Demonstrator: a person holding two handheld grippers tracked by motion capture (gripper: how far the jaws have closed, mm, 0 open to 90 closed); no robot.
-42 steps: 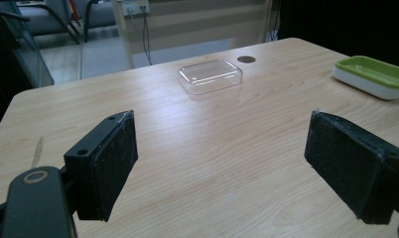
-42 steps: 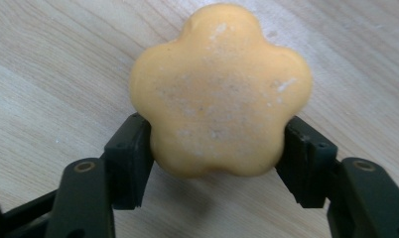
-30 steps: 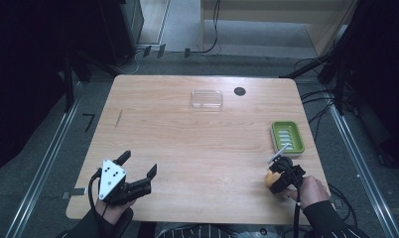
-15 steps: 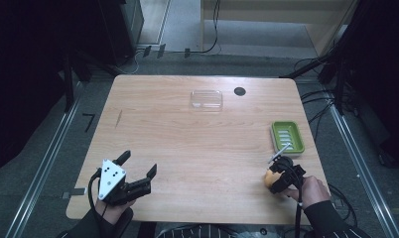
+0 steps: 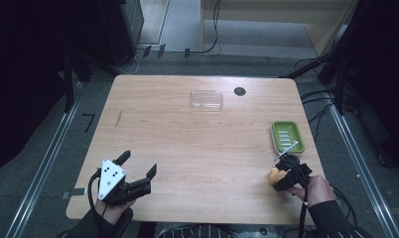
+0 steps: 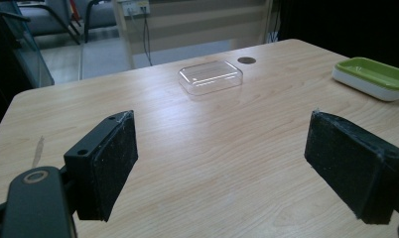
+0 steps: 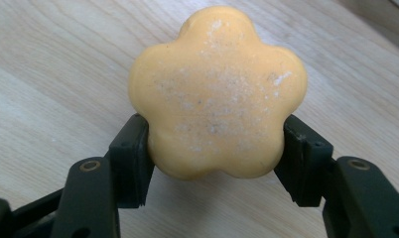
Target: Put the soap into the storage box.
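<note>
Clearly the right gripper [image 7: 215,148] pinches the flower-shaped soap [image 7: 217,91] only by its lower lobes; its rounded edge could slip forward out of the jaws. The left gripper [image 6: 227,163] stands spread, empty.

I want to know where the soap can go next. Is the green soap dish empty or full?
Empty. The green soap dish shows only its bare ribbed floor in the high view; the flower-shaped soap sits clamped in the right hand-held gripper.

Item count, bench top
Counted one orange flower-shaped soap [image 7: 217,91], one green soap dish [image 5: 287,137], one clear plastic lid [image 5: 206,99], one dark round table hole [image 5: 239,91], two grippers: left gripper [image 5: 138,171], right gripper [image 5: 279,176]
</note>
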